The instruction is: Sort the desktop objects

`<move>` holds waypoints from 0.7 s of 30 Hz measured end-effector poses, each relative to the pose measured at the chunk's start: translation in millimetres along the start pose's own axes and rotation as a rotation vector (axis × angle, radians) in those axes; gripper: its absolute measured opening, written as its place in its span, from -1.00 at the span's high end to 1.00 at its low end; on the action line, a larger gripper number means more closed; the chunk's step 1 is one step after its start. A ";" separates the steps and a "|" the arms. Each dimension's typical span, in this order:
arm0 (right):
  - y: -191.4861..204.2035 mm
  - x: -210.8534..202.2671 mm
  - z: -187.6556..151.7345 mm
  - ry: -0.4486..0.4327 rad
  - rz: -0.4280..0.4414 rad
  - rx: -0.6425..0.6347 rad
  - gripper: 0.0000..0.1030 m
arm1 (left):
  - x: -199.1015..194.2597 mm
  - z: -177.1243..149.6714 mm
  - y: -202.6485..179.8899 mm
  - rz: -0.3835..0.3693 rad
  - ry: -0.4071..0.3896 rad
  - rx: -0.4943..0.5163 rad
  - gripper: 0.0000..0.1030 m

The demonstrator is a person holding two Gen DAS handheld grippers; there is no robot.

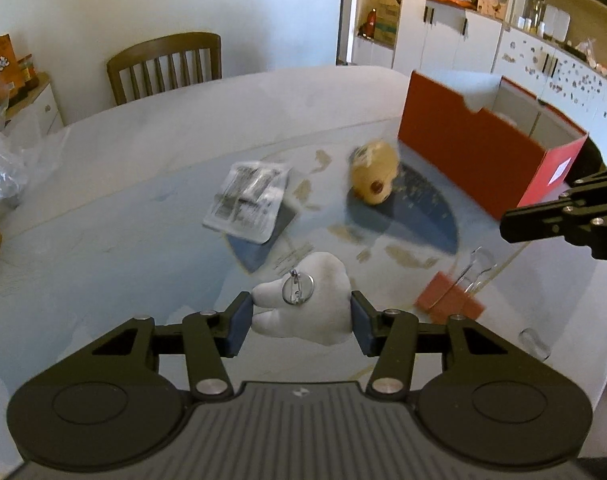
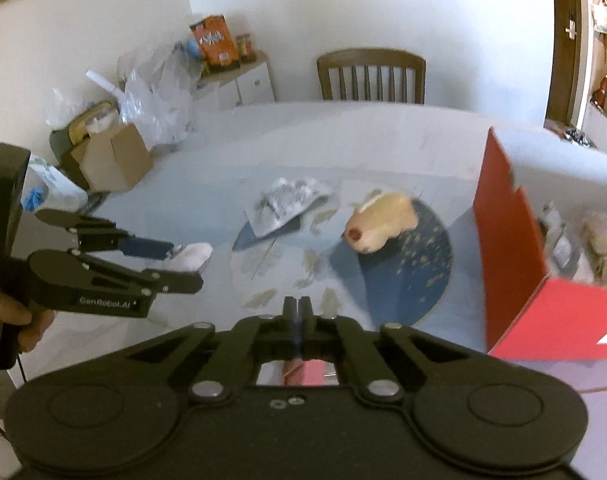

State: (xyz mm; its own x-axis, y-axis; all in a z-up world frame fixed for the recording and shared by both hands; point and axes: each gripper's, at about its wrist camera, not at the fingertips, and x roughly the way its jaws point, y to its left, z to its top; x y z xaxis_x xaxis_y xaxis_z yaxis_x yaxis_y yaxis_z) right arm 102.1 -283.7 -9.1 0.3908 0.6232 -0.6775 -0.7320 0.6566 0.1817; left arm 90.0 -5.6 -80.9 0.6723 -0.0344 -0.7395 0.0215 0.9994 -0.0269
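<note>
My left gripper clamps the white plush tooth; my right gripper is closed, seemingly on the orange binder clip; box partly filled; tan plush, packet remain.

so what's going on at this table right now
A person is sorting small things on a round table with two handheld grippers. The left gripper is clamped on a white tooth-shaped plush keychain. The right gripper is shut; whether it holds anything is unclear. A tan plush toy, a clear plastic packet and an orange binder clip lie loose beside an open red box.
</note>
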 end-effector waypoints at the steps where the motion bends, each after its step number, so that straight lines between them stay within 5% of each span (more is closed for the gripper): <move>1: -3.3 -3.7 2.9 -0.007 0.001 -0.003 0.99 | -2.2 3.2 -4.0 -0.003 -0.006 -0.005 0.01; 12: -30.7 -7.0 4.8 0.043 0.044 -0.025 0.89 | -8.7 8.0 -24.1 0.014 -0.028 -0.068 0.01; 15: -31.1 -1.4 -3.2 0.076 0.064 -0.031 0.57 | -8.1 2.1 -25.1 0.019 -0.015 -0.078 0.01; 19: -28.7 7.4 -15.0 0.090 0.076 -0.038 -0.31 | -8.9 -4.2 -22.8 0.022 -0.001 -0.090 0.01; 21: -24.6 14.0 -20.6 0.094 0.080 -0.046 -0.36 | -9.9 -7.3 -20.8 0.021 0.005 -0.094 0.01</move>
State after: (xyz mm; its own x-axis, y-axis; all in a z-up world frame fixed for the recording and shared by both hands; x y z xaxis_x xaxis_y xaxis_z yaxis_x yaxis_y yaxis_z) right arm 114.1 -299.9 -37.7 0.2775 0.6292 -0.7260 -0.7844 0.5847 0.2070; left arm 77.5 -26.1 -78.0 0.6684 -0.0132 -0.7436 -0.0624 0.9953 -0.0738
